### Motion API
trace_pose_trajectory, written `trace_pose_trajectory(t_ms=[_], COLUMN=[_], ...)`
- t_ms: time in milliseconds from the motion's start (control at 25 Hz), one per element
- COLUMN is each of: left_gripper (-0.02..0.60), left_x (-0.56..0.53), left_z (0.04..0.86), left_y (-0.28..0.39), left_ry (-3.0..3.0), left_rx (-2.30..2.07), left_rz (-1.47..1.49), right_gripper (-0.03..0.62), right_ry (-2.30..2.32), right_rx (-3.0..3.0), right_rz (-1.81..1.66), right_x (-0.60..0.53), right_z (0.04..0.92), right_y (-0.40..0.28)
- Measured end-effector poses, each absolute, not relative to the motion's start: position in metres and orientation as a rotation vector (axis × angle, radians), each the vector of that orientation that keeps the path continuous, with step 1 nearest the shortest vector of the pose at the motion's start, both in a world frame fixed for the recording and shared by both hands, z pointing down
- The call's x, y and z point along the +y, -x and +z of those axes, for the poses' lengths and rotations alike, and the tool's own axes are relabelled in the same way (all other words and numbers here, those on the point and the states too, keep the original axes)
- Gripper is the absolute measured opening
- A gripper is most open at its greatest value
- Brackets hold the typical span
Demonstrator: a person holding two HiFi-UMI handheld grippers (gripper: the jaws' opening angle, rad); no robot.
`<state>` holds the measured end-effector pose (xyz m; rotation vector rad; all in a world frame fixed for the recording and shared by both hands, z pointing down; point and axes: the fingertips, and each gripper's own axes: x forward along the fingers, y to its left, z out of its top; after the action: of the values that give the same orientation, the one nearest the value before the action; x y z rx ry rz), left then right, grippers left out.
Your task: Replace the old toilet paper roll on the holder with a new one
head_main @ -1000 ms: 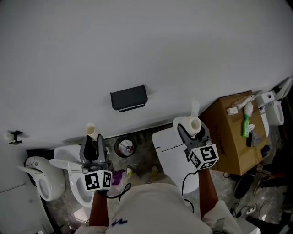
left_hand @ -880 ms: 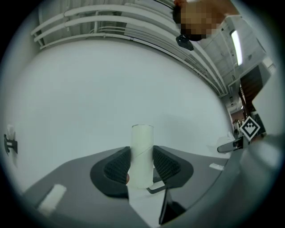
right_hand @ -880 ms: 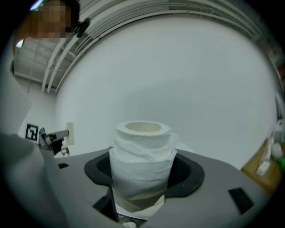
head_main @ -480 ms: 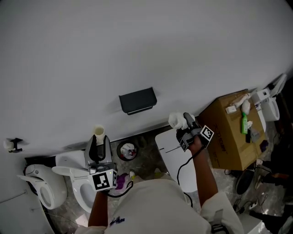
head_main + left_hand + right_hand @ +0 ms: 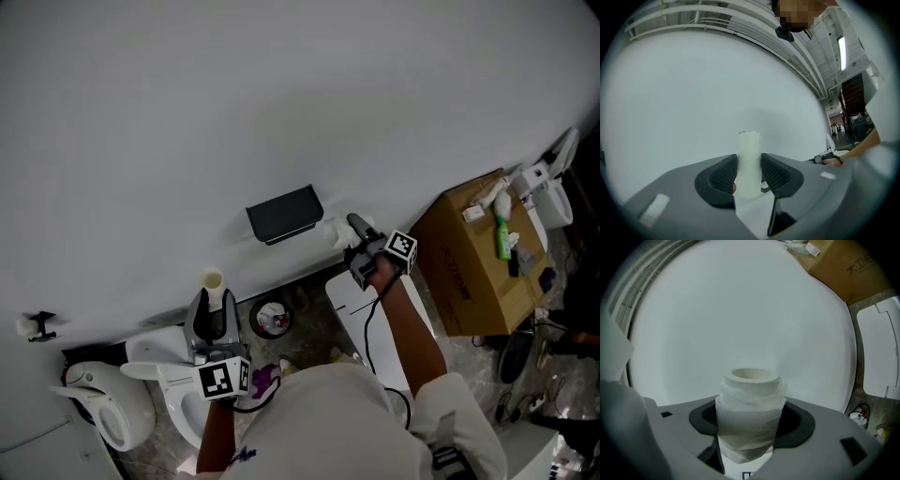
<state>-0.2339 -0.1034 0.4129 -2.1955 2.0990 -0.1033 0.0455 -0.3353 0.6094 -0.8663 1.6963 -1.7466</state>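
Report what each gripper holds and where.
Left gripper: cardboard tube, clamped across its sides near one end. Right gripper: toilet paper roll, clamped across its wrapped sides.

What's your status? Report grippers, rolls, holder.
Left hand-held gripper shut on core. Right hand-held gripper shut on roll, close beside holder. Holder looks bare; nothing between.

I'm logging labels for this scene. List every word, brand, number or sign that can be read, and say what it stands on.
Cardboard box: dark print on its side, a few characters, too blurred to read.
Green bottle on the box: label too small to read.
Left marker cube and right marker cube: black-and-white square patterns only, no words.
No other text shows.
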Motion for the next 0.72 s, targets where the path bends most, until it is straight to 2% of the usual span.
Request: trace_pose_trajectory(t_ms=[720], left_gripper=[0.167], left_x=[-0.099], left_z=[0.425], left_y=[0.238], left_ry=[2.263], left_rx=[2.085], left_rz=[-0.138], right_gripper=[0.295], right_ry=[0.889], right_rx=[1.811], right_rz=[-1.722], right_x=[-0.354], right_z=[0.604], right_y=[0.003])
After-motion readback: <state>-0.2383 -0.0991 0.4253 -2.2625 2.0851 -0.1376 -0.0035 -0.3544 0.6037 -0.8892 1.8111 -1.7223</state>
